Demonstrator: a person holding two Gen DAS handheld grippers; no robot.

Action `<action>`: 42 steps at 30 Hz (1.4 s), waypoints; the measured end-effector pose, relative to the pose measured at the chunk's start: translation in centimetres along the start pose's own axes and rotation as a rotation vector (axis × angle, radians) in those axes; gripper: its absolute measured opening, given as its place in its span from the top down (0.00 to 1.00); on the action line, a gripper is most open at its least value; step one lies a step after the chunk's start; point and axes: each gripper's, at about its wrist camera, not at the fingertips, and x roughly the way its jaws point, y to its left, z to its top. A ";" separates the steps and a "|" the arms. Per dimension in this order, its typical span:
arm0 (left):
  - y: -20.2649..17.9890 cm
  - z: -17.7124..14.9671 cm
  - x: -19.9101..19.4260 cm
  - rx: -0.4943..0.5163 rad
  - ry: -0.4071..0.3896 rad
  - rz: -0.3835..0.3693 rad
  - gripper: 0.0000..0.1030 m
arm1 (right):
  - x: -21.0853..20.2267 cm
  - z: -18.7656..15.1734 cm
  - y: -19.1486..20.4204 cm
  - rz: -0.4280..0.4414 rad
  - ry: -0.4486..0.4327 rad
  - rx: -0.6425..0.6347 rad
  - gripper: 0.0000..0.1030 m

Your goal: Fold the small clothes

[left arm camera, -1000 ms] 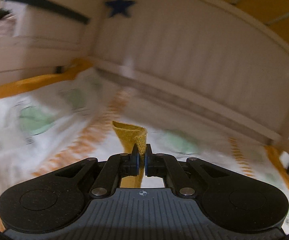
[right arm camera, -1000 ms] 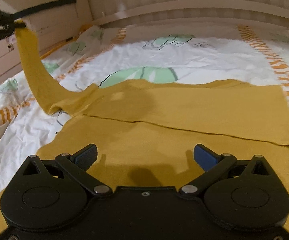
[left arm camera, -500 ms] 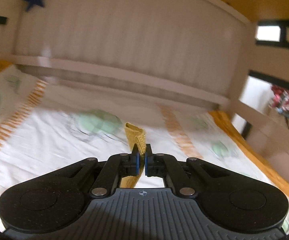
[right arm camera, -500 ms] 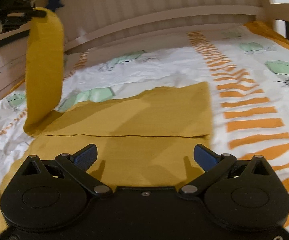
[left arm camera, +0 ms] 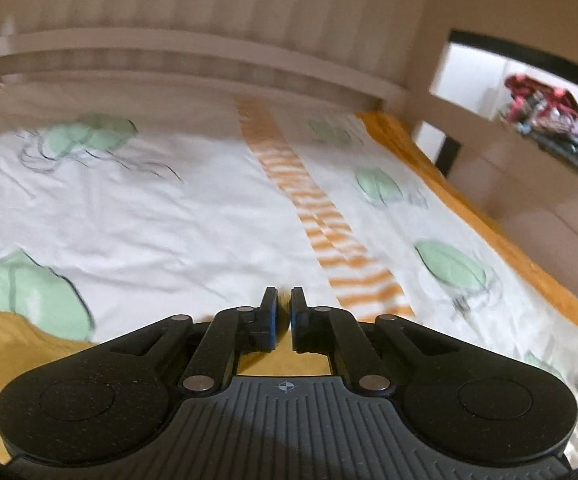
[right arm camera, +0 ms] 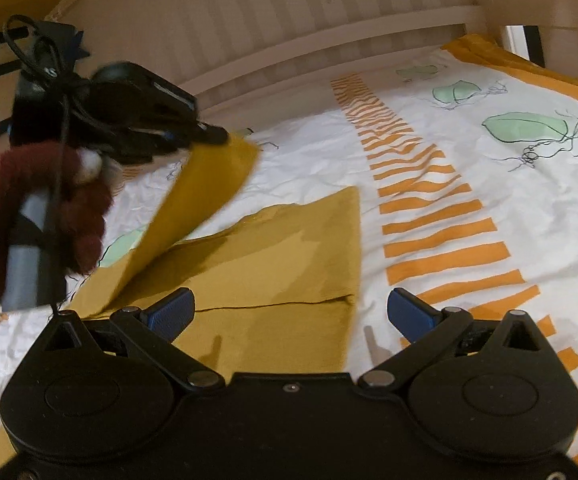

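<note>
**Tools mid-fold, one sleeve in the air**

Right tool (right arm camera: 291, 312) hangs low with its fingers spread wide and nothing between them; beneath it lies the mustard garment (right arm camera: 289, 264), flat on the bed (right arm camera: 489, 184). A fold line already runs across the cloth just ahead of the blue pads, so we judge one panel turned in.

Further out and to the left, our left tool (right arm camera: 209, 136) pinches a strip of the same garment, probably a sleeve, and lifts it clear of the sheet; its fingers are nearly together on the cloth. From the left wrist view that tool (left arm camera: 284, 312) shows only a thin gap, with yellow fabric (left arm camera: 9, 344) below it.

Beyond both, the patterned sheet runs to the slatted headboard (right arm camera: 289, 20).

We reckon the fold is partway: the raised strip has yet to be laid over the body, and at least one more fold is left.
</note>
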 end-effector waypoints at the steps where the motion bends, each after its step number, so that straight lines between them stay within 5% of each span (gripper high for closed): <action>1: -0.3 -0.1 0.2 0.007 0.016 -0.020 0.81 | 0.0 0.0 -0.1 -0.003 -0.001 0.002 0.00; 2: -0.7 0.1 0.3 0.014 0.026 -0.037 0.71 | 0.0 0.0 -0.2 -0.005 -0.002 0.004 0.00; 11: -0.2 1.2 -4.3 0.063 -0.063 -0.091 0.61 | -0.1 -0.3 -0.3 -0.027 -0.016 -0.018 0.00; 25: 16.7 -6.8 -9.3 -0.049 0.065 0.389 0.60 | 1.0 -1.5 1.3 0.023 -0.019 -0.089 0.00; 36: 21.4 -13.0 -11.3 -0.110 0.121 0.454 0.59 | 2.9 -1.7 2.7 0.084 0.039 -0.049 0.00; 42: 21.6 -15.3 -11.4 -0.090 0.029 0.455 0.56 | 5.1 0.5 3.6 0.087 0.037 -0.056 0.00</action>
